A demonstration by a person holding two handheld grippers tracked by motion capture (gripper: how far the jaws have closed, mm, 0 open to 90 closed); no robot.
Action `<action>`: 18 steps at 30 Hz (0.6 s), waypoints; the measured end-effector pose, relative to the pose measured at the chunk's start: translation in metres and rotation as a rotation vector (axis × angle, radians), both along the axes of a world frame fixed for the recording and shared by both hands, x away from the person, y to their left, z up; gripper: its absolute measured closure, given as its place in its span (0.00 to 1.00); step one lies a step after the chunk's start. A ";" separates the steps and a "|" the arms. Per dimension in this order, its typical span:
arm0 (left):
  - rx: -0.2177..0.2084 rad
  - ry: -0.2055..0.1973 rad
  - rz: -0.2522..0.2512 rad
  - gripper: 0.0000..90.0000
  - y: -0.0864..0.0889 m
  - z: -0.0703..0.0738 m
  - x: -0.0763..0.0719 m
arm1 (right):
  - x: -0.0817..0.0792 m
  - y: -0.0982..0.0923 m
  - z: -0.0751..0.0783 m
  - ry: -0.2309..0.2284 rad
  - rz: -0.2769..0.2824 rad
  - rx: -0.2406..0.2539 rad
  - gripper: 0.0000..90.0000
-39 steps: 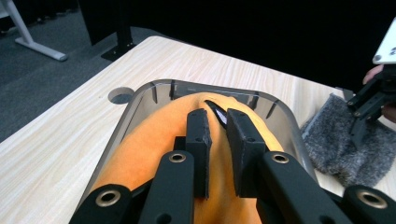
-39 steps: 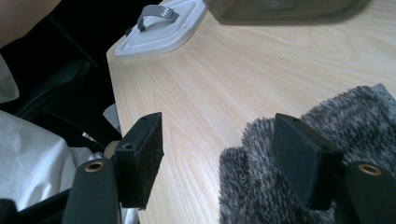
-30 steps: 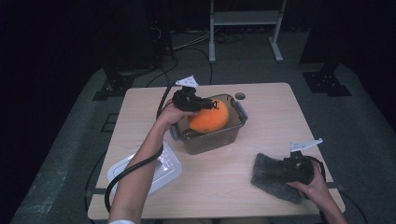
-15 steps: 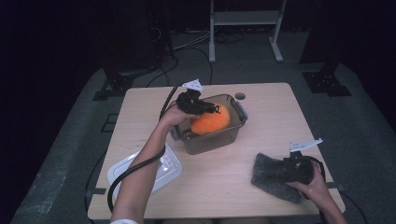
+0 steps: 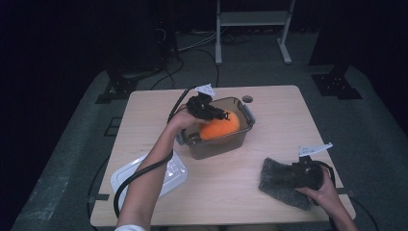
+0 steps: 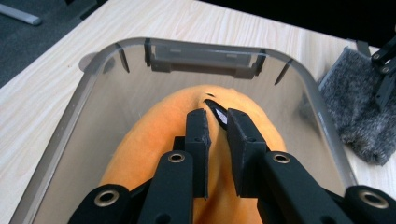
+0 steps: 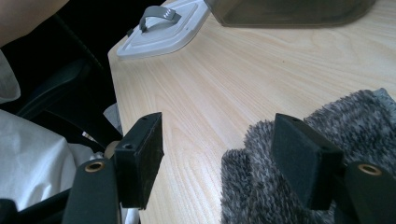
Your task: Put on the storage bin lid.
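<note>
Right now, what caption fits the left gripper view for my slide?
Left gripper pinches an orange cloth inside the clear bin, with a grey cloth on the table.

Light wood tabletop (image 5: 269, 202) with a round hole (image 5: 247, 99) near its far edge. Grey translucent bin (image 5: 219, 147) sits just nearer than the hole. White lid (image 5: 144, 175) lies near-left of the bin; grey fuzzy cloth (image 5: 279, 183) lies near-right of the bin.
</note>
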State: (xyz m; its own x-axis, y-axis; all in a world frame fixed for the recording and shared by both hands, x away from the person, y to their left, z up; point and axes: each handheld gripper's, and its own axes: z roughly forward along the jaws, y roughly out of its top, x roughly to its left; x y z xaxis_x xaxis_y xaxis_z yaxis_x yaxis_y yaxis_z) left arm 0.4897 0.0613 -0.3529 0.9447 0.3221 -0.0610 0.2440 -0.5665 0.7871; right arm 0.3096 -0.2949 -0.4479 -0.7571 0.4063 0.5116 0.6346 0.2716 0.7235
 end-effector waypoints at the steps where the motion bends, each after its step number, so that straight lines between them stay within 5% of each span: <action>1: 0.006 0.000 0.000 0.88 -0.001 -0.001 0.001 | 0.000 0.000 0.000 0.000 0.000 0.000 0.37; 18: 0.049 0.007 -0.009 0.88 -0.007 -0.004 0.001 | -0.001 0.000 0.001 -0.001 0.005 -0.006 0.37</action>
State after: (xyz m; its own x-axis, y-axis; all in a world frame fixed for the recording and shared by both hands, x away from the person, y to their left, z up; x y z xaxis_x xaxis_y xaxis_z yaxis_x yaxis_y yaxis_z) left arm 0.4905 0.0543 -0.3572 0.9474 0.3159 -0.0520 0.2438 -0.6064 0.7569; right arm 0.3089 -0.2945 -0.4471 -0.7597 0.4057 0.5082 0.6325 0.2792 0.7225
